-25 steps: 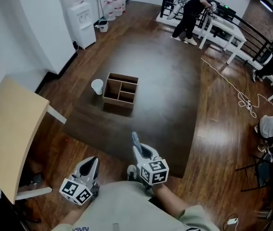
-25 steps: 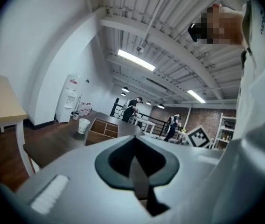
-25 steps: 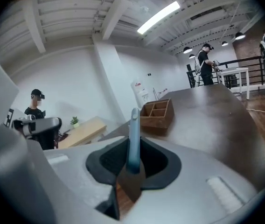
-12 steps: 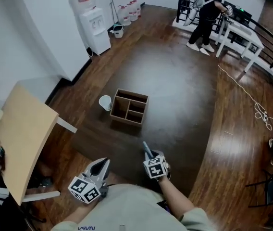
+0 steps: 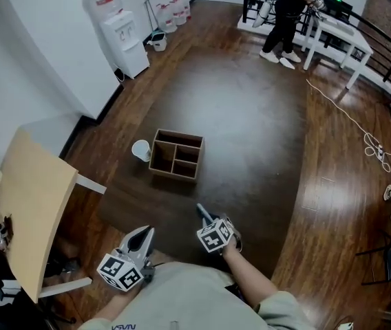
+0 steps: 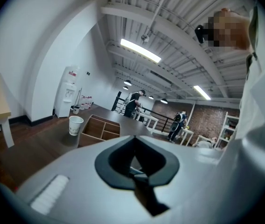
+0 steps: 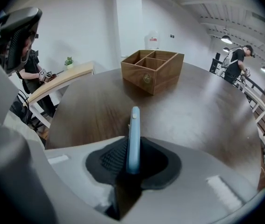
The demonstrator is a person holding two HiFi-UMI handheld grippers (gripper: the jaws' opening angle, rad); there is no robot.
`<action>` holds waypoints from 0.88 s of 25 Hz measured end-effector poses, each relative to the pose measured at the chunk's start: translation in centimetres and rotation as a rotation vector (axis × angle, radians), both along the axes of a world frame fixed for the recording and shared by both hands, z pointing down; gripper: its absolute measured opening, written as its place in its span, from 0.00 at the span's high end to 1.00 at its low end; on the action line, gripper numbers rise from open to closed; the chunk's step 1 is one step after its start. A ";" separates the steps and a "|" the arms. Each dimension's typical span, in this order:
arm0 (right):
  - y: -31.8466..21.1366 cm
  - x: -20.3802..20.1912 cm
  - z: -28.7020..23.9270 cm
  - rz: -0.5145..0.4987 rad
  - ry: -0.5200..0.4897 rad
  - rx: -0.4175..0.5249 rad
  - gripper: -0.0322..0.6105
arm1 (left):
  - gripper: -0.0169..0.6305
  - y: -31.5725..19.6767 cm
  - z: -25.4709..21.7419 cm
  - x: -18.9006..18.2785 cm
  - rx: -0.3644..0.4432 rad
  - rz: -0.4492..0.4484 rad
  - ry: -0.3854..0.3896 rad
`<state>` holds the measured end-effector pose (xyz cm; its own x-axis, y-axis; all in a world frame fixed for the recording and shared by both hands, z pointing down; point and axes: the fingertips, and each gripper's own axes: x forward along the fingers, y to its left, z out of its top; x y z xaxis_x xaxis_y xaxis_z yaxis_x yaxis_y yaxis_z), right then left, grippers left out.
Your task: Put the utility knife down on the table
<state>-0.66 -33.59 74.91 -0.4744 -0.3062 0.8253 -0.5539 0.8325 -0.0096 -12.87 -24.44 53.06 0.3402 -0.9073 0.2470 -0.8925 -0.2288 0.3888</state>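
A slim blue utility knife (image 7: 133, 139) stands edge-on between the dark pads of my right gripper (image 7: 133, 160), which is shut on it. In the head view the knife (image 5: 202, 213) sticks out ahead of that gripper (image 5: 206, 221), just over the near edge of the dark round table (image 5: 244, 115) and pointing down at it. My left gripper (image 5: 144, 234) hangs to the left, off the table's edge. Its jaws (image 6: 133, 164) are shut with nothing between them.
A wooden box with compartments (image 5: 176, 155) sits on the table with a white paper cup (image 5: 141, 150) beside it. A light wooden table (image 5: 30, 212) stands at the left and a water dispenser (image 5: 123, 33) by the wall. A person (image 5: 285, 12) stands at white tables far back.
My right gripper has dropped and tipped downward toward the table with the knife still in it. The left gripper has shifted a little sideways.
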 end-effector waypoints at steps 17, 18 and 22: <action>-0.4 6.4 -3.9 0.275 -0.101 0.072 0.74 | 0.97 1.4 0.5 0.7 -0.002 0.055 0.049; -0.2 7.0 -4.8 0.317 -0.129 0.099 0.74 | 0.97 1.7 0.6 0.9 -0.002 0.064 0.048; 1.5 8.8 -9.1 0.417 -0.237 0.232 0.85 | 0.97 3.7 0.9 1.2 0.004 0.106 0.038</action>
